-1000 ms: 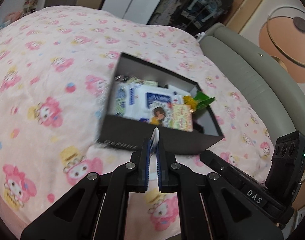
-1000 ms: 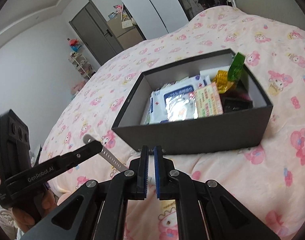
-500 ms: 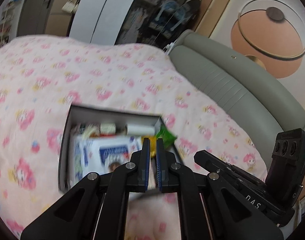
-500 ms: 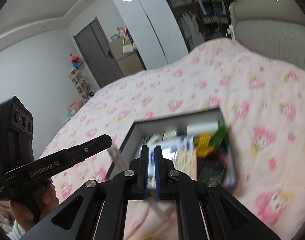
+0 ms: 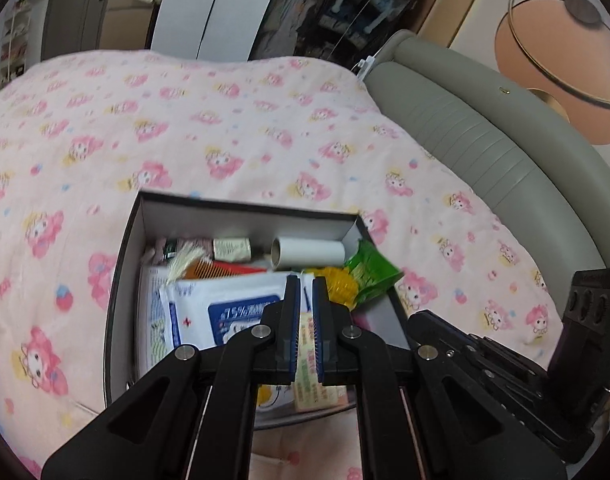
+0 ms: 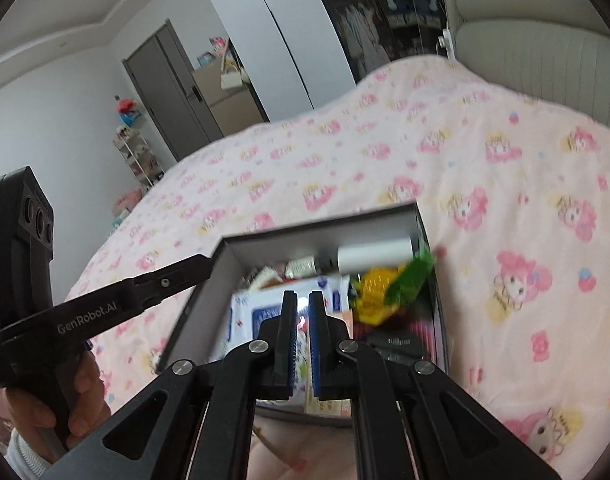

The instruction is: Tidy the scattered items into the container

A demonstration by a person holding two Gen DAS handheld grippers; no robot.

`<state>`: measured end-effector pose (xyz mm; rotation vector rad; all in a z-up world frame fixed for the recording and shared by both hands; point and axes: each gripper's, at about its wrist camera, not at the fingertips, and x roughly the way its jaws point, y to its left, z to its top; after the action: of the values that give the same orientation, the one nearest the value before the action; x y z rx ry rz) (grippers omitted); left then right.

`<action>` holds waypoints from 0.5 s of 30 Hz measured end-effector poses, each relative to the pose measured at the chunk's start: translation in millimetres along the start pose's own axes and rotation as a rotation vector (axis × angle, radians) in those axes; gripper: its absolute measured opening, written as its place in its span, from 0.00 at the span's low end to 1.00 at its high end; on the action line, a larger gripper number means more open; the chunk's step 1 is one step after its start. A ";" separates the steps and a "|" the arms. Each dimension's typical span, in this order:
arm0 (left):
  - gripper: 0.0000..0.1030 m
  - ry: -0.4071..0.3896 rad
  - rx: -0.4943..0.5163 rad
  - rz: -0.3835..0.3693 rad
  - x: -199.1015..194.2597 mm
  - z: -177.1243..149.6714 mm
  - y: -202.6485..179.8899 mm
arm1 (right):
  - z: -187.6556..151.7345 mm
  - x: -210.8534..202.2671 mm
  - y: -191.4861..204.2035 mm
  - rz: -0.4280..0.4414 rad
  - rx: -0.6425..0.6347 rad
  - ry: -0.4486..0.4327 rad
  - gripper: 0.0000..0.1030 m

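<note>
Writing legible: "GenRobot.AI" in pale letters along the black body of the left claw (image 6: 203,266), seen in the right wrist view. On the white wipes pack (image 5: 225,308) a blue panel reads "75%", followed by characters too small to read; a small red cross mark sits at its left edge. The cream card (image 5: 311,364) under the claw tips carries lines of red print, not readable.

Container: black box (image 5: 117,292), rectangular, matte dark outside, pale grey inner walls, open top. It rests on the bed, on a soft pink quilt (image 5: 185,120) printed with pink and yellow cartoon figures.

Contents, left wrist view: white cylindrical roll (image 5: 309,252) with a hollow core, lying against the far wall; a small labelled tube (image 5: 229,249) beside it; an orange comb (image 5: 221,270) with fine teeth; a crinkled yellow packet (image 5: 339,286); a glossy green packet (image 5: 371,268) poking over the right rim. In the right wrist view a dark ribbed object (image 6: 393,340) lies in the near right corner; cannot tell what it is.

Left claw (image 5: 303,300): blue-lined fingers nearly together, narrow gap, nothing between them; poised over the box.

Right claw (image 6: 302,312): same, fingers close with a slim gap, nothing held; over the near part of the box.

A hand (image 6: 65,408) grips the left handle. Grey padded headboard (image 5: 485,140) behind the bed.
</note>
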<state>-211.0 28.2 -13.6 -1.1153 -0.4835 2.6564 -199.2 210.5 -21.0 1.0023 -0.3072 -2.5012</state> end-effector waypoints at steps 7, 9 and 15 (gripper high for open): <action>0.04 0.022 -0.016 0.018 6.0 -10.3 18.4 | -8.4 17.5 -1.9 -0.024 -0.009 0.039 0.04; 0.04 0.033 -0.026 0.017 6.6 -11.1 24.0 | -10.9 21.6 -2.1 -0.033 -0.008 0.052 0.04; 0.04 0.064 -0.022 -0.055 -23.1 -51.4 42.4 | -44.5 2.9 -1.1 0.024 0.039 0.067 0.04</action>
<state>-161.1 -7.4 -48.5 -1.1721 -0.5250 2.5655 -170.4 208.2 -54.9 1.0883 -0.3467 -2.4428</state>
